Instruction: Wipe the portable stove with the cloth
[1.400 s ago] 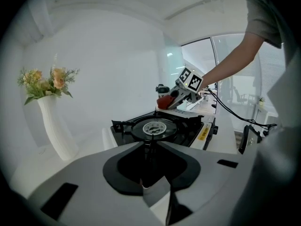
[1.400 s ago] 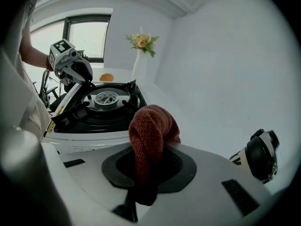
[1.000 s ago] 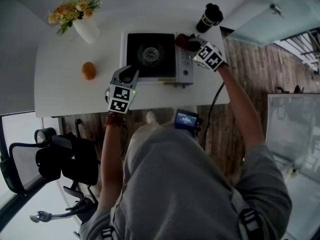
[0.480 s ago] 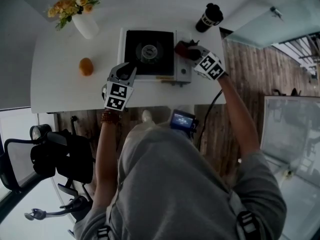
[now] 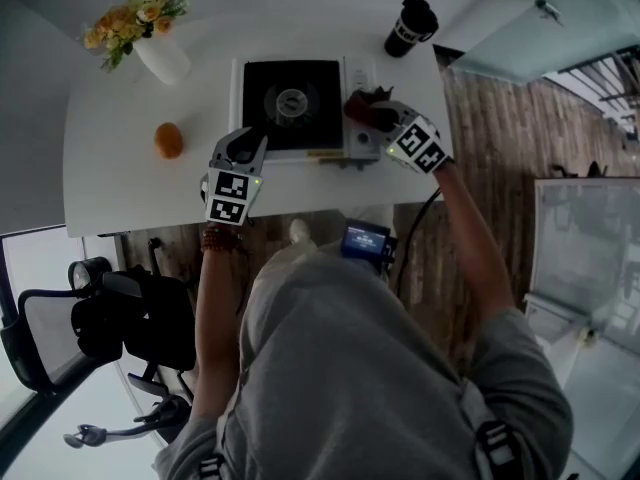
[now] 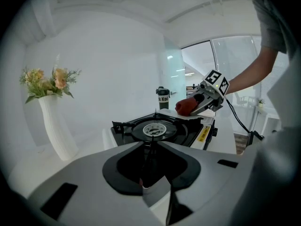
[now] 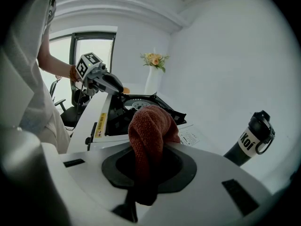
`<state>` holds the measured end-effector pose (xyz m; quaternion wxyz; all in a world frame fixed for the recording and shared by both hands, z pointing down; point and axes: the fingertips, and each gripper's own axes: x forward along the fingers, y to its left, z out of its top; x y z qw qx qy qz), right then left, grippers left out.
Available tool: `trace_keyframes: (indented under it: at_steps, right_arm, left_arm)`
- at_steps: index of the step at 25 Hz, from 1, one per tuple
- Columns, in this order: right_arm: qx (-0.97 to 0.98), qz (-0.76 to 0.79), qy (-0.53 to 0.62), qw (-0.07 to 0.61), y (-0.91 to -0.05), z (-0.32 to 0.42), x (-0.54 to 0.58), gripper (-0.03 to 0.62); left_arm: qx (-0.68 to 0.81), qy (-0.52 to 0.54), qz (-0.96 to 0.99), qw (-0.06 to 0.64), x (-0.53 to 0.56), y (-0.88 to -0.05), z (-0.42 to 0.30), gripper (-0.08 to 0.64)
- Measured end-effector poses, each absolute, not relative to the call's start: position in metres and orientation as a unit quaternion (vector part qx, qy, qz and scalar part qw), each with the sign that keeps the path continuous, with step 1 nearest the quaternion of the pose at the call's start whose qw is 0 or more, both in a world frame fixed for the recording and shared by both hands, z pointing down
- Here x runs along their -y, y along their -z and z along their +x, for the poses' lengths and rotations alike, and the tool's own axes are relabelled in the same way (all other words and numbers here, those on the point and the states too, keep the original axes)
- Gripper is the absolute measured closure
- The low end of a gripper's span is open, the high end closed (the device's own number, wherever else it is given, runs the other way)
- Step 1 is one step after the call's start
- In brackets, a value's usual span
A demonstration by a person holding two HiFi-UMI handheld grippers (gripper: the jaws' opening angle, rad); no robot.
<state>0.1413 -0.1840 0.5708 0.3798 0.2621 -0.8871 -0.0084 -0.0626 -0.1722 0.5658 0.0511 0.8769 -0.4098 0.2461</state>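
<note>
Right tool (image 5: 371,117) clamps a reddish-brown cloth (image 7: 149,126) over the right panel of the portable stove (image 5: 295,108). Left tool (image 6: 149,149), jaws narrow and empty, sits by the stove's lower-left corner.

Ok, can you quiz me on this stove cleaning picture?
1. Pick one: the right tongs hold A a sponge, B the red cloth, C a spoon.
2. True or false: the flower vase stands on the stove.
3. How many burners does the stove have?
Key: 1 B; 2 false; 3 one.
</note>
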Motion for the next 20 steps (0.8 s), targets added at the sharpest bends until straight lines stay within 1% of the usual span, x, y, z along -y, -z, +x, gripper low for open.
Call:
trace_keyframes:
  at_steps: [4, 9, 14, 20]
  right_arm:
    - [0.890, 0.264, 0.003, 0.371, -0.570, 0.142, 0.164, 0.523]
    - [0.889, 0.263, 0.010, 0.375, -0.570, 0.139, 0.145, 0.525]
    - [0.892, 0.272, 0.005, 0.361, -0.571, 0.135, 0.125, 0.526]
    - [0.890, 0.299, -0.015, 0.343, -0.571, 0.135, 0.116, 0.525]
  left_arm:
    - [0.410, -0.246, 0.877, 0.054, 0.171, -0.566, -0.062, 0.456]
    - [0.412, -0.250, 0.875, 0.051, 0.172, -0.566, -0.061, 0.456]
    - [0.410, -0.244, 0.877, 0.057, 0.173, -0.565, -0.063, 0.466]
    - [0.402, -0.245, 0.880, 0.063, 0.172, -0.566, -0.062, 0.457]
